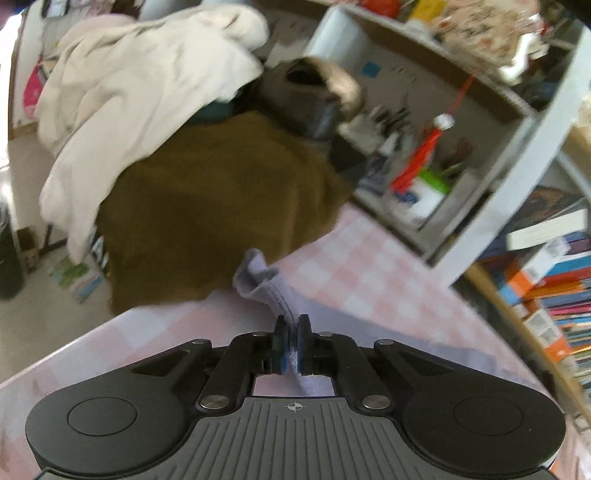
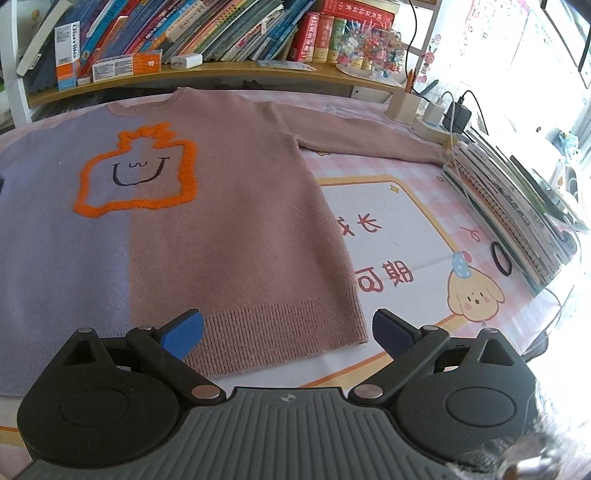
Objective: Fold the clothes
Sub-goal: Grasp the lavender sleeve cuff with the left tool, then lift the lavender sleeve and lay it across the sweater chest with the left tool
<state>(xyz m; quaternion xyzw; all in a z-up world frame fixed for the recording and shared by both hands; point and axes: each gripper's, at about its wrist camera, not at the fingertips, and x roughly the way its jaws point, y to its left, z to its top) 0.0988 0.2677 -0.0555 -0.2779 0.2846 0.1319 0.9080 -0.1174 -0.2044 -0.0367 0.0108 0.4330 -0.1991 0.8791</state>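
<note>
Pinching fuzzy lilac knit sleeve [image 1: 258, 280], left claw [image 1: 291, 332] clamped

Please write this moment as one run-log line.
left gripper: shut on lilac cuff | right gripper: open above sweater hem | sweater: flat

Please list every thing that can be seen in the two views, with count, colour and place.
sweater: one, half lilac, half pink, orange outline design, flat on the table
lilac cuff: one, pinched in the left hand-held gripper
table mat: one, pink check with a cartoon dog, under the sweater
hair tie: one, black, on the mat at right
books: many, mixed colours, on the shelf behind the sweater
charger: one, black, far right of the table
brown blanket: one, beyond the table edge
white bedding: one heap, above the blanket
red tassel: one, hanging in the white shelf
left hand-held gripper: black, blue pads, shut
right hand-held gripper: black, blue pads, open over the hem
</note>
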